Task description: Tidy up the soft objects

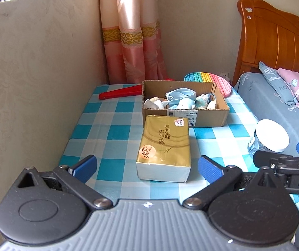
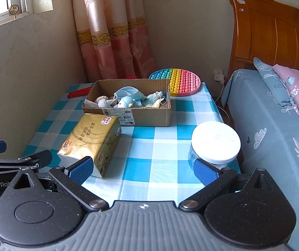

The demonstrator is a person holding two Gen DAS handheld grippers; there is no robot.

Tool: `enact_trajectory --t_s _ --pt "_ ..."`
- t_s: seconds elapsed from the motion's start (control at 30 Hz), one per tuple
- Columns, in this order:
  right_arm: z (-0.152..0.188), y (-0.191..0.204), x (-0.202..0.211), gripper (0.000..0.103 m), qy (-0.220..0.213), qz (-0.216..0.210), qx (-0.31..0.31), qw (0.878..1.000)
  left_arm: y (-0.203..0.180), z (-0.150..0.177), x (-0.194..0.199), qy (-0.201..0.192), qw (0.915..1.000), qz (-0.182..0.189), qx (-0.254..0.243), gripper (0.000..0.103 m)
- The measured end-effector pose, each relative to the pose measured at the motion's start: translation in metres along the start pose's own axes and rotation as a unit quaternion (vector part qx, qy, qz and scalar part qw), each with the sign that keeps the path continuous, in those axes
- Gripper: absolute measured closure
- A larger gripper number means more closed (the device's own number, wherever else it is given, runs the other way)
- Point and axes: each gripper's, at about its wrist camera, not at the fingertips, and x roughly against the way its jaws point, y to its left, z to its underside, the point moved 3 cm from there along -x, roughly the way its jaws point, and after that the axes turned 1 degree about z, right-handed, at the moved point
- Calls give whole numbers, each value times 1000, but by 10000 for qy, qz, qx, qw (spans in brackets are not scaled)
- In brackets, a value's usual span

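On the blue-and-white checked tablecloth [image 1: 111,129], left wrist view: the left gripper [image 1: 147,168] has its ribbed blue pads spread wide, empty, flanking the near end of a glossy gold rectangular tissue pack [image 1: 165,146]. Beyond it sits an open corrugated cardboard box [image 1: 208,118] holding soft toys [image 1: 181,98].

Right wrist view: the right gripper [image 2: 143,168] is likewise spread apart, empty. Tissue pack [image 2: 90,140] lies near-left; a clear jar with smooth white lid [image 2: 216,142] stands right; a round rainbow silicone bubble mat [image 2: 178,81] lies far.

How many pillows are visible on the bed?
2: a blue floral pillow near the headboard, and a pink floral pillow overlapping it on the right. More may lie outside the frame.
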Motion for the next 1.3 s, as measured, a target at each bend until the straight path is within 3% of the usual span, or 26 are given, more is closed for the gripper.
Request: enact_trajectory --t_s 1.3 --pt "1 1 5 0 -86 -41 -25 10000 -1 -2 2 -31 10000 -62 15 1"
